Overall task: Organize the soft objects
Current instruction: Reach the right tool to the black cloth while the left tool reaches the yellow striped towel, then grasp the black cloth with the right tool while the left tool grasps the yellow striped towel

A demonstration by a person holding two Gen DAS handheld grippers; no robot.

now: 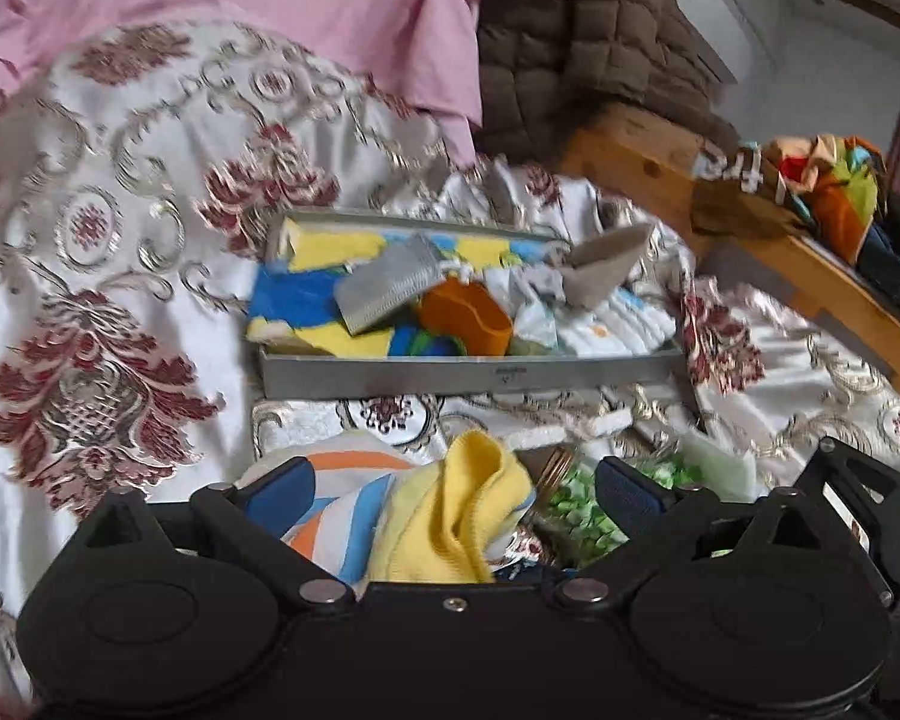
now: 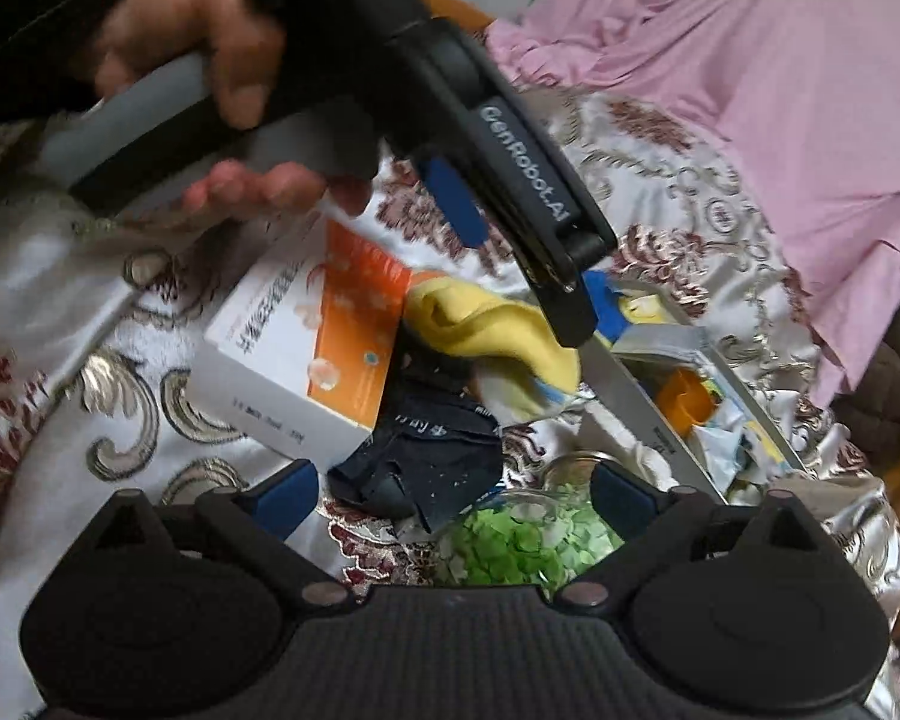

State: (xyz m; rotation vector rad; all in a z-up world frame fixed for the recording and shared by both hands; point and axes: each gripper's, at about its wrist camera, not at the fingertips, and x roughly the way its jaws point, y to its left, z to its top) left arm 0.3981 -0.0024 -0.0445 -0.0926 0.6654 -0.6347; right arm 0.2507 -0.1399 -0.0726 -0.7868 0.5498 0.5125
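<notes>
A yellow cloth (image 1: 450, 516) lies crumpled on the bedspread between the fingers of my open left gripper (image 1: 453, 489), beside a striped white, orange and blue cloth (image 1: 336, 504). The grey tray (image 1: 468, 375) beyond holds several soft items, among them an orange piece (image 1: 465, 318) and a grey one (image 1: 384, 288). In the right wrist view my left gripper (image 2: 510, 222) hovers just over the yellow cloth (image 2: 492, 333). My right gripper (image 2: 450, 492) is open and empty above a dark blue cloth (image 2: 426, 462) and a jar of green bits (image 2: 528, 534).
A white and orange box (image 2: 306, 354) lies on the patterned bedspread (image 1: 120, 240). A pink sheet (image 1: 330, 6) and a brown quilted cover (image 1: 576, 48) lie behind. A wooden bed frame (image 1: 798, 258) with piled clothes runs at the right.
</notes>
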